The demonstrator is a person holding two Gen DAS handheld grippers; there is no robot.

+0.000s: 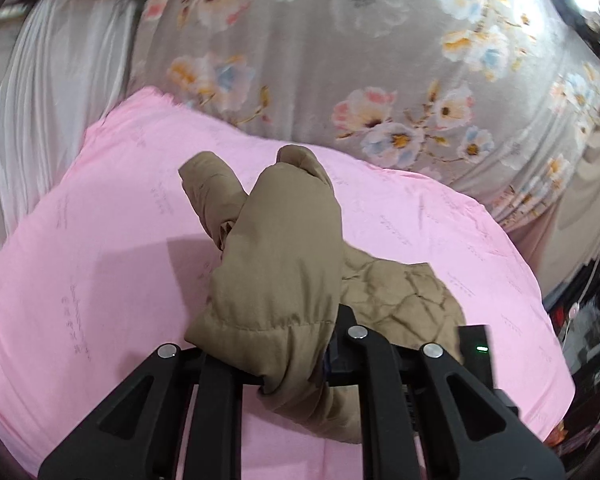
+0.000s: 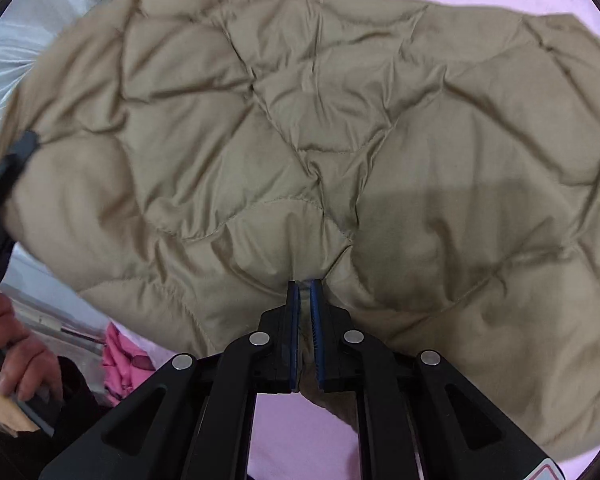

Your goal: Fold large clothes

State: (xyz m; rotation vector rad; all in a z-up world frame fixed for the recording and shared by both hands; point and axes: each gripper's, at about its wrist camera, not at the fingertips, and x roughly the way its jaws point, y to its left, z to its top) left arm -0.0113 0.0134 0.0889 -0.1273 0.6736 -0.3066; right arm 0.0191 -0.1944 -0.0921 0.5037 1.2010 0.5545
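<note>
A tan quilted puffer jacket lies spread over a pink sheet on a bed. In the right wrist view it fills most of the frame. My right gripper is shut on a pinch of the jacket's near edge. In the left wrist view my left gripper is shut on a fold of the jacket, which drapes over its fingers and hides the tips. A sleeve end sticks up beyond it. The left gripper also shows at the left edge of the right wrist view.
A grey floral bedspread lies beyond the pink sheet. White satin fabric is at the left. A person's hand and a pink garment are at the lower left of the right wrist view.
</note>
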